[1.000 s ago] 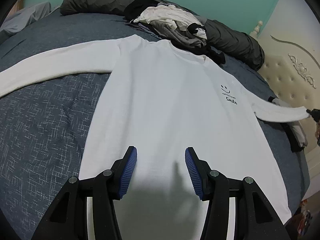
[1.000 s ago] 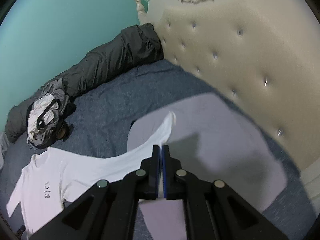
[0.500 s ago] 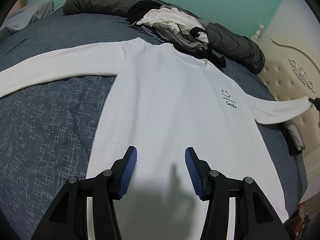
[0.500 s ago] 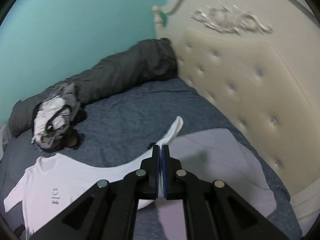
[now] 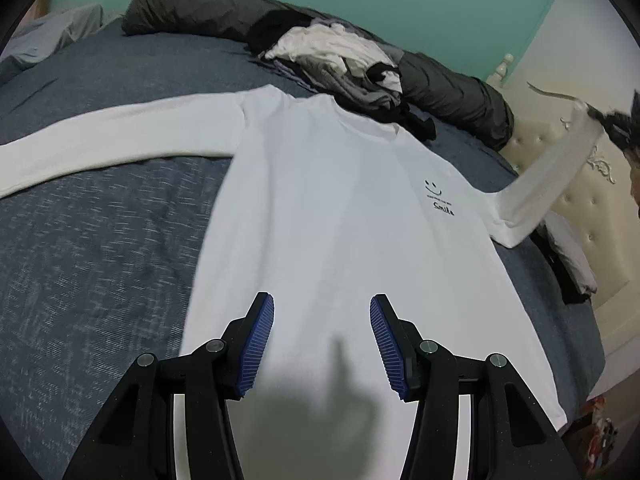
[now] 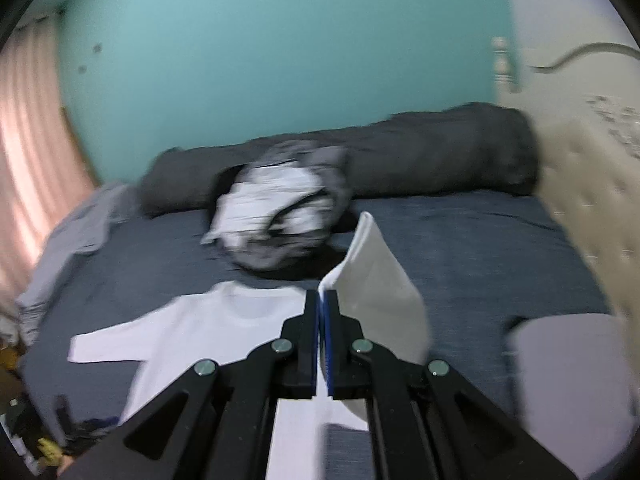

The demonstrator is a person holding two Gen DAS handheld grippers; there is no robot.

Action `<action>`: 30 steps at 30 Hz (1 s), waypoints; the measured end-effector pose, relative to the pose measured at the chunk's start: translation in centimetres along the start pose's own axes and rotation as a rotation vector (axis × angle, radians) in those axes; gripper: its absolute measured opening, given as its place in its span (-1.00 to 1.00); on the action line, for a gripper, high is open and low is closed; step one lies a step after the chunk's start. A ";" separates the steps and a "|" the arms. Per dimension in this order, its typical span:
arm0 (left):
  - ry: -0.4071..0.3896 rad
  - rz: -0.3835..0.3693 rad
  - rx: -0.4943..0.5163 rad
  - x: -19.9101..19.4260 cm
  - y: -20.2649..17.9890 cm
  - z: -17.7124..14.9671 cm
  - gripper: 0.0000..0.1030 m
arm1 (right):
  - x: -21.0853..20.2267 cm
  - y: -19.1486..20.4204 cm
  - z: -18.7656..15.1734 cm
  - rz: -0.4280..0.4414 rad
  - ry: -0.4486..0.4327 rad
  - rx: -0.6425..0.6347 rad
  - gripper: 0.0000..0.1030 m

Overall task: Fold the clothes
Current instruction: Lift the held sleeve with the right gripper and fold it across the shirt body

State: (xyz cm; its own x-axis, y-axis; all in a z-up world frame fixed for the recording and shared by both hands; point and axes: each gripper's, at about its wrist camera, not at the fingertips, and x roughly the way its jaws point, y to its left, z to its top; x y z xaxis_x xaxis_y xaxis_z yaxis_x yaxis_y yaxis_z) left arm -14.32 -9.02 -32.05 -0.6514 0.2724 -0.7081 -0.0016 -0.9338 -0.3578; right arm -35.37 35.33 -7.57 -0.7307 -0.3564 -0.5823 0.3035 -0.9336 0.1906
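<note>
A white long-sleeved shirt (image 5: 340,208) with a small black smile print lies face up on the dark blue bed. My left gripper (image 5: 322,340) hovers open over the shirt's lower body, nothing between its blue pads. The shirt's right sleeve (image 5: 548,176) is lifted off the bed, its cuff pinched in my right gripper (image 5: 598,114) at the far right. In the right wrist view, the right gripper (image 6: 321,300) is shut on that sleeve (image 6: 380,292), which stands up beside the fingers. The other sleeve (image 5: 112,148) lies stretched out flat to the left.
A heap of unfolded clothes (image 5: 336,56) sits just past the shirt's collar, against a long dark grey rolled duvet (image 5: 452,92). A cream tufted headboard (image 5: 576,208) stands on the right, with folded garments (image 5: 572,264) beside it. The bed's edge (image 5: 576,412) runs near the shirt's hem.
My right gripper has raised the sleeve's cuff up off the bed and swung it toward the shirt's body. The left gripper has stayed open over the lower shirt.
</note>
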 end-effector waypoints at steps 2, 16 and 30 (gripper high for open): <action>0.007 -0.008 0.007 -0.4 0.2 -0.2 0.06 | 1.6 4.6 -0.5 0.072 0.028 -0.031 -0.96; -0.008 -0.042 -0.027 -3.3 3.1 -1.0 0.06 | 13.6 26.0 -15.3 0.358 0.346 -0.126 -0.96; 0.030 -0.069 -0.095 -2.6 5.1 -1.4 0.07 | 18.2 28.3 -24.6 0.391 0.476 -0.058 -0.92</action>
State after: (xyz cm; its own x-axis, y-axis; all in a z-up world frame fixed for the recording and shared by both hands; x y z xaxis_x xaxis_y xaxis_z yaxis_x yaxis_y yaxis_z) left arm -11.55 -14.11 -32.90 -0.6293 0.3433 -0.6972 0.0276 -0.8867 -0.4616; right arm -25.03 3.39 -32.23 -0.2095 -0.6033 -0.7695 0.5360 -0.7290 0.4257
